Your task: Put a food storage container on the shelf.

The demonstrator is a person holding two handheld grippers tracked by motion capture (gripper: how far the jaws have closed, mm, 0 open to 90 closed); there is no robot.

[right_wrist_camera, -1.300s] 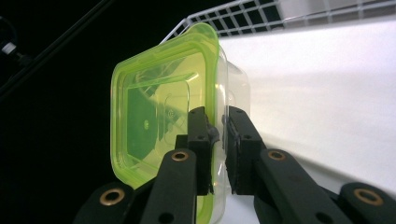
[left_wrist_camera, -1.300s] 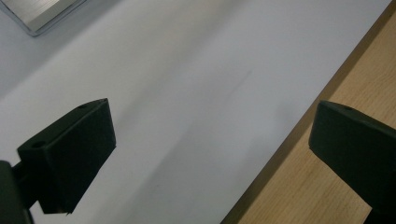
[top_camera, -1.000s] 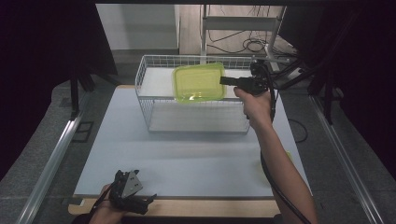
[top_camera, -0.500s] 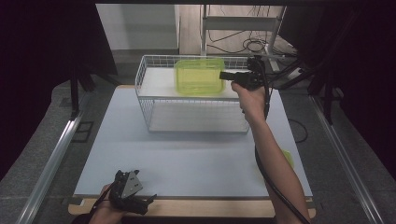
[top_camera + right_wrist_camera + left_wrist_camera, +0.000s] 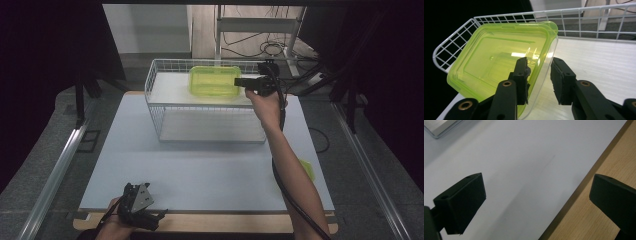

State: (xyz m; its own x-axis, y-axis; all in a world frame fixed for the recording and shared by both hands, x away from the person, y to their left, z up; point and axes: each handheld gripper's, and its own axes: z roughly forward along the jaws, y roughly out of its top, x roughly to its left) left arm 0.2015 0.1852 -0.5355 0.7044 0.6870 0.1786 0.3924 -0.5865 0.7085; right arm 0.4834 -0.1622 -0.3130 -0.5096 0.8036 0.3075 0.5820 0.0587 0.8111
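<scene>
the right hand-held gripper (image 5: 539, 77) has its jaws apart astride the green container's (image 5: 499, 65) wall, inside the wire basket (image 5: 165, 75).

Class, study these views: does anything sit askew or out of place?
The green container is tilted inside the wire basket, not flat on its floor. The right tool straddles its wall, jaws apart. A green piece lies by the mat's right edge.
</scene>
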